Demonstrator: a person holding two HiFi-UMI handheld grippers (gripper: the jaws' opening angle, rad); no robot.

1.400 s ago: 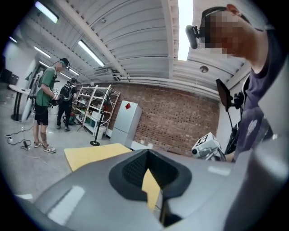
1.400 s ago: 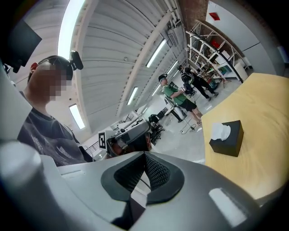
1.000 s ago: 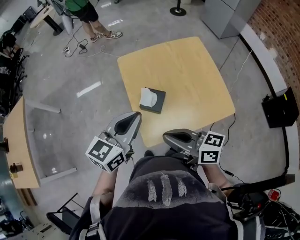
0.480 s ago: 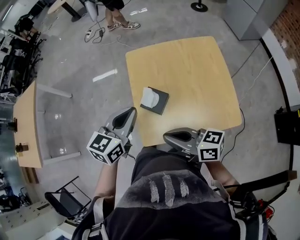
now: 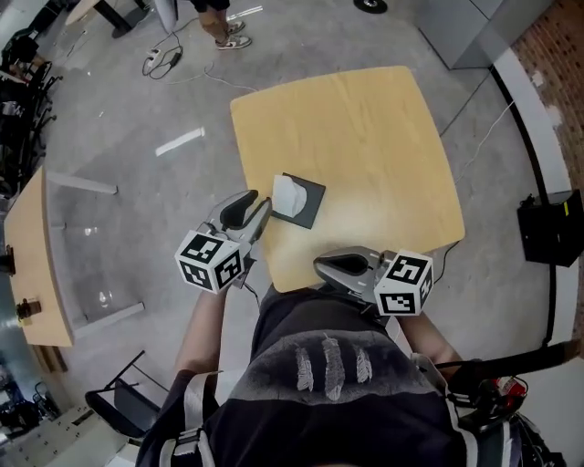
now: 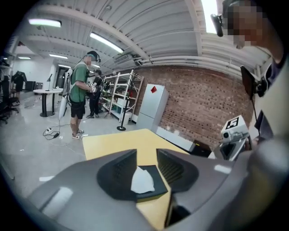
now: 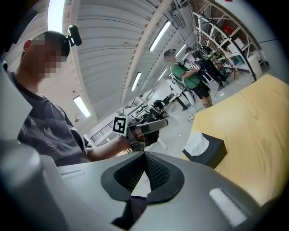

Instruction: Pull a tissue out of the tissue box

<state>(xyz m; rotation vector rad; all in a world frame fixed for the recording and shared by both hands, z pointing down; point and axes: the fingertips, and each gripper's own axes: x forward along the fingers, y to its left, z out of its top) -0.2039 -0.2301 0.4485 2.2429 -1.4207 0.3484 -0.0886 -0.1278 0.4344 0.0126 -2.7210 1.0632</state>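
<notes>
A black tissue box [image 5: 308, 202] lies near the left edge of the yellow table [image 5: 365, 146], with a white tissue [image 5: 287, 194] sticking up from its top. My left gripper [image 5: 261, 208] hangs just left of the box; its jaws have just been opening and stand apart. In the left gripper view the tissue [image 6: 142, 181] and box [image 6: 159, 181] show through the gap of the left gripper [image 6: 146, 155], a little ahead, untouched. My right gripper [image 5: 321, 266] waits at the table's near edge, and in its own view the right gripper [image 7: 144, 156] is shut on nothing, with the box [image 7: 212, 152] to its right.
A second wooden table [image 5: 32, 264] stands at the left and a folding chair [image 5: 123, 401] at the lower left. Someone's feet [image 5: 228, 27] and cables [image 5: 160, 59] are on the floor beyond the table. A black case [image 5: 547, 228] and a brick wall lie to the right.
My left gripper has moved forward and down to the box's left side, and its jaws have parted. The right gripper has sunk a little near the table's edge.
</notes>
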